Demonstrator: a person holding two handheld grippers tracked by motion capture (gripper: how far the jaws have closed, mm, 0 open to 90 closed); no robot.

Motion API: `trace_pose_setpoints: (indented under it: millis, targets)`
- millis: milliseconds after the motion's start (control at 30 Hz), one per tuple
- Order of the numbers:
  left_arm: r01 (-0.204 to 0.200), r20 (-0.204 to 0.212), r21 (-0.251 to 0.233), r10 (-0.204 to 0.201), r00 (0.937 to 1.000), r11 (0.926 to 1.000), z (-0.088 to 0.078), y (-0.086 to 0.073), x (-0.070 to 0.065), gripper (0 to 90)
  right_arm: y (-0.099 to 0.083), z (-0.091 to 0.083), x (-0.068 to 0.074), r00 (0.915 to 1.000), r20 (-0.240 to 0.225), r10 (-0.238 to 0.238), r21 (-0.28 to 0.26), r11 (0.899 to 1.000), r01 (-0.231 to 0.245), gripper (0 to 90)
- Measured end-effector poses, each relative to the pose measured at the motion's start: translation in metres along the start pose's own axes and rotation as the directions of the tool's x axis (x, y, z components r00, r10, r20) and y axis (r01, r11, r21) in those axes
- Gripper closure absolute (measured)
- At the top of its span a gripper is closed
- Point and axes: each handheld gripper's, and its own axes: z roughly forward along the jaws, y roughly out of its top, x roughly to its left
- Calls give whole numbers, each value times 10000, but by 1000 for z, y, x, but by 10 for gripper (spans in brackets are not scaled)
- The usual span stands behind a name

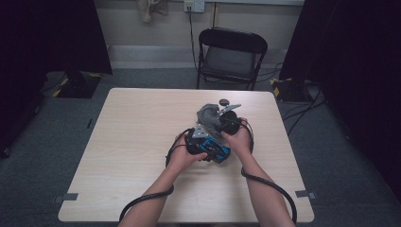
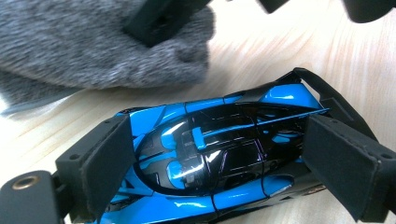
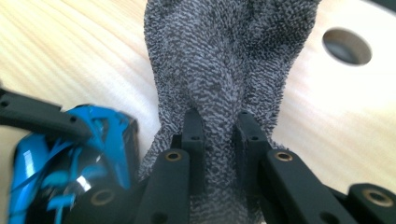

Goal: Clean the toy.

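A: The right gripper [image 3: 217, 126] pinches a bunched fold of grey fuzzy cloth [image 3: 224, 60] between nearly closed jaws, over the pale wooden table [image 1: 137, 137]. The left gripper [image 2: 224, 158] stands wide, its pads [image 2: 105, 163] clamped on nose and tail of a blue-and-black toy car [image 2: 210, 158], which rests on the table just beside the cloth.

B: So how is the wipe best done?

A: Likely by keeping the car pinned flat and drawing the cloth along the bodywork in light strokes. A loose fold could snag on the left jaw, so a tight bunch seems wise.
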Motion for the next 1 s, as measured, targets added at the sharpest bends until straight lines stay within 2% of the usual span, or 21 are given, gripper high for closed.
trace_pose_setpoints:
  millis: [133,233,333,400,1000]
  targets:
    - [6,-6,-76,-6,10000,10000,0,-1,0,91,2,12,12,9996,-101,-261,145,9996,263,778]
    - [-2,-9,-74,1,10000,10000,0,-1,-1,91,-4,22,18,9991,-232,-354,401,9985,363,776]
    - [-12,-5,-74,12,10000,10000,0,-1,0,91,-8,23,14,9986,-509,105,192,9998,-95,775]
    - [39,5,-74,-39,10000,10000,0,-1,-1,91,-9,23,12,9973,-700,200,242,9995,-183,771]
    - [42,-13,-29,-42,10000,10000,0,-1,-1,91,-15,15,9,9951,-925,-337,491,9981,384,771]
